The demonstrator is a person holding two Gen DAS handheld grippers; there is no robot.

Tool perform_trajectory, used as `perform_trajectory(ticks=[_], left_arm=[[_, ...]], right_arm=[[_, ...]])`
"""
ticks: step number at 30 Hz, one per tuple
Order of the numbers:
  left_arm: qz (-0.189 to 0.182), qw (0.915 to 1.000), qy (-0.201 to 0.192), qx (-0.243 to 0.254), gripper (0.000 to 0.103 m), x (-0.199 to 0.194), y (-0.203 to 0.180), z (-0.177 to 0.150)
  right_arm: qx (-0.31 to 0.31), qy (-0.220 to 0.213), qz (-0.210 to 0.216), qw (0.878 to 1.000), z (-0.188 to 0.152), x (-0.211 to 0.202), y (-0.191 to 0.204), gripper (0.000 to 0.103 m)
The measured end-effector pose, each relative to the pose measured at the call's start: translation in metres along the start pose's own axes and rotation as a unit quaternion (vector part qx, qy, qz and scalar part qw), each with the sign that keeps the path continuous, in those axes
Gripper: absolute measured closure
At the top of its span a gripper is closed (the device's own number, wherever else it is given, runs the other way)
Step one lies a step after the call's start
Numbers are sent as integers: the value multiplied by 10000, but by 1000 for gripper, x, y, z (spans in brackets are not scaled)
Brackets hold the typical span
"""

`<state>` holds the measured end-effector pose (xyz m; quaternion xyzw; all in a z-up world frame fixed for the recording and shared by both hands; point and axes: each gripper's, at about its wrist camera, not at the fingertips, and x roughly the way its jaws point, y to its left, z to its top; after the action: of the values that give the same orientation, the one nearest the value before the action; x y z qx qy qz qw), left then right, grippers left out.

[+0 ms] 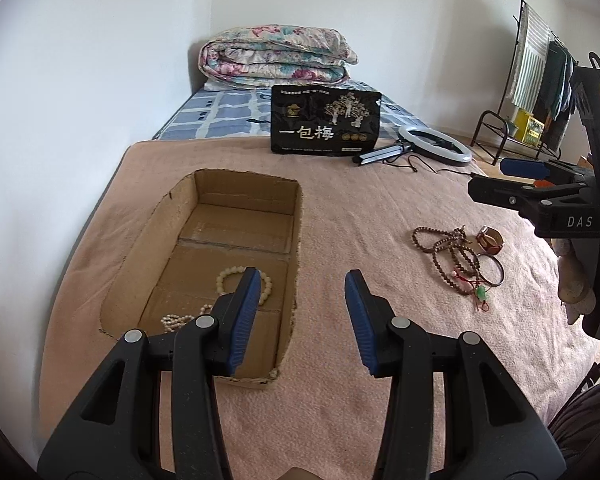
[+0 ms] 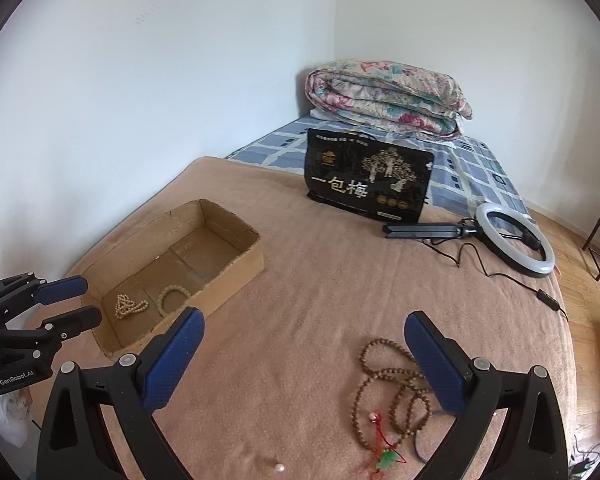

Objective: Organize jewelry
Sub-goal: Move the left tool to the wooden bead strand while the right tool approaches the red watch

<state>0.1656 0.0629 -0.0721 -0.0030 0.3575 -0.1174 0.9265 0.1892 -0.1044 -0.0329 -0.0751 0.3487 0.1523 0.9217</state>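
Bare blanket between box and beads

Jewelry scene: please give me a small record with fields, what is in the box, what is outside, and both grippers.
in box: cardboard box holds cream bead bracelet and pale bead strand
outside: brown bead strings, bangle, watch, loose pearl on pink blanket
left gripper: open, empty
right gripper: open, empty
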Motion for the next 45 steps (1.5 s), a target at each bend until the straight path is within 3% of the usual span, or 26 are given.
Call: perform_trajectory(ticks=[7, 13, 19, 31, 39, 45], left_arm=[[-318, 9991, 103, 263, 58, 10, -39, 5], [-623, 9968, 200, 457, 52, 25, -73, 10], [-965, 9927, 445, 575, 52, 49, -109, 13], [-1299, 9825, 885, 999, 52, 108, -168, 17], [-1375, 9752, 1154, 1292, 52, 151, -192, 22], [-1454, 9720, 1365, 1241, 52, 177, -204, 28]], right_arm=[[228, 0, -370, 9991, -22, -30, -58, 2], [485, 87, -648, 9967, -42, -46, -106, 1], [915, 262, -700, 9930, -60, -47, -152, 2], [1607, 899, -466, 9818, -89, -9, -215, 11], [1821, 1306, -502, 9733, -105, 26, -238, 23], [1890, 1431, -503, 9702, -110, 45, -248, 24]])
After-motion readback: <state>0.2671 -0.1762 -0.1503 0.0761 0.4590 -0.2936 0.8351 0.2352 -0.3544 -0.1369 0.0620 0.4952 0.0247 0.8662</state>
